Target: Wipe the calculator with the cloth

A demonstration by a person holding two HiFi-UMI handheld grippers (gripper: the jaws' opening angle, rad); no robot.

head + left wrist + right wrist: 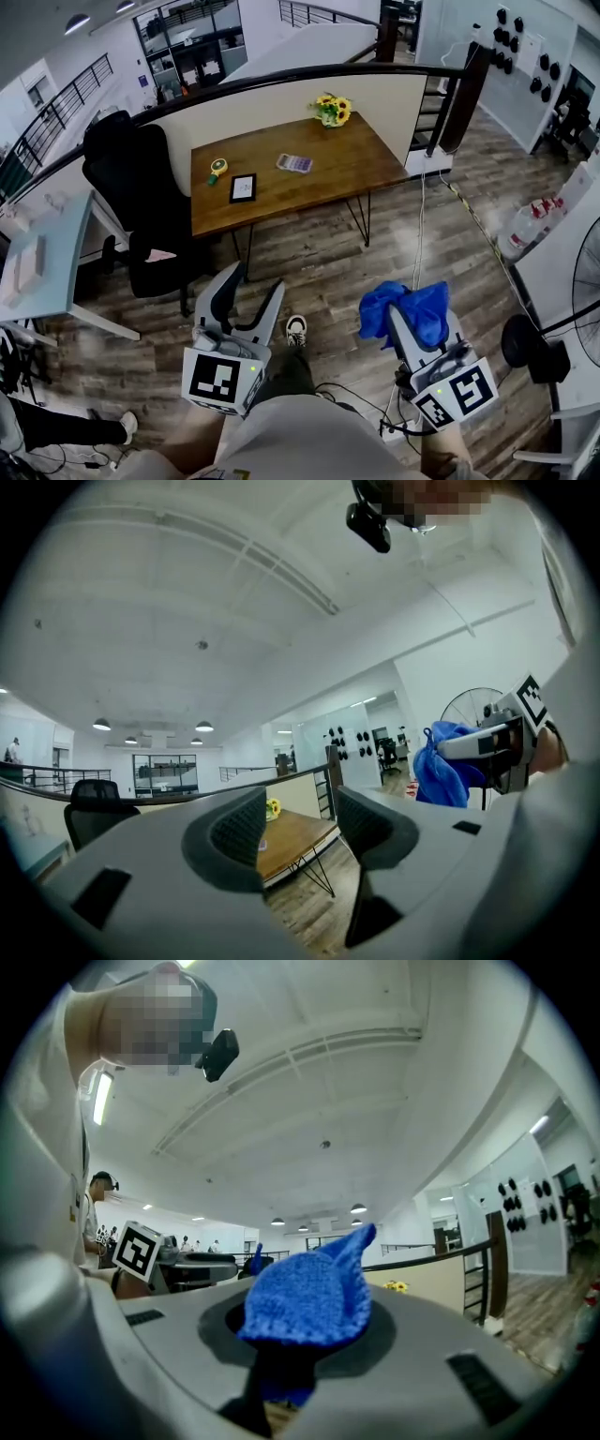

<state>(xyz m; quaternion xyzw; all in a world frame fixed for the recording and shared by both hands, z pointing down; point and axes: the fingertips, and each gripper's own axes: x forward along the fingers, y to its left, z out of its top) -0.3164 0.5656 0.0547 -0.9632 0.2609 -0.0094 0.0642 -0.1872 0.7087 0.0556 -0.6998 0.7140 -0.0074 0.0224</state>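
Blue cloth (419,314) is pinched in the right gripper's (405,321) closed jaws (bunched over their tips). Left gripper (255,283) has its jaws apart, nothing between them. Calculator (294,163) lies on the wooden table (319,192), well apart from both.

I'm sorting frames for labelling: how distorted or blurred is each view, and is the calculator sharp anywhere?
Head view: edges bend, light even, calculator small but crisp on the table. Left gripper view: fisheye with black corners, its jaws soft, room beyond clear. Right gripper view: same fisheye, blue cloth between the jaws slightly soft.
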